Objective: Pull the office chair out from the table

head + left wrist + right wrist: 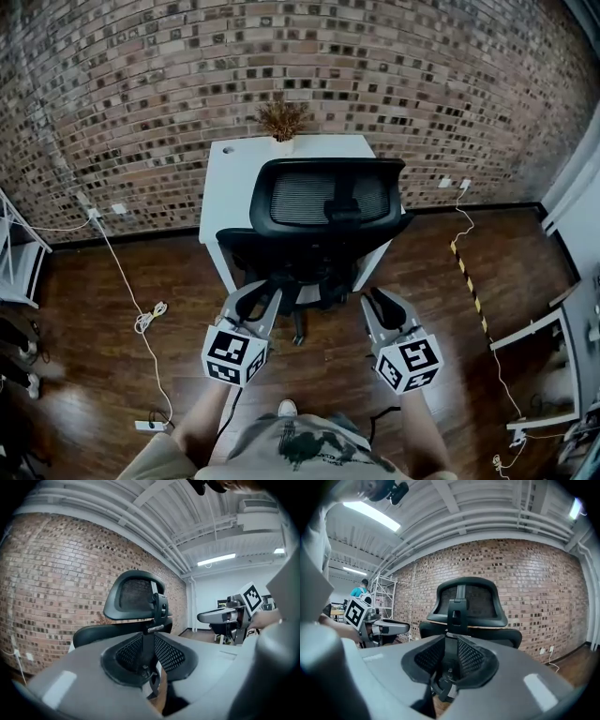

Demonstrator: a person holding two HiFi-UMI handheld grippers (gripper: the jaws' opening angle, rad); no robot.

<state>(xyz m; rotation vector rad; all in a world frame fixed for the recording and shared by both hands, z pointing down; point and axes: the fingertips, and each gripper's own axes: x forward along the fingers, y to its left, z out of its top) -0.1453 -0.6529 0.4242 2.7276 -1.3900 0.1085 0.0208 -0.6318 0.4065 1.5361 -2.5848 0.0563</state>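
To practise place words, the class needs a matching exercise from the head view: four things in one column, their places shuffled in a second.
1 black mesh-backed office chair
2 dried brown plant
3 yellow-and-black striped tape
4 looped white cable

A on the wooden floor, right of the chair
B on the white table's far edge
C on the floor, left of the chair
D at the table's near side

Pairs: 1-D, 2-B, 3-A, 4-C
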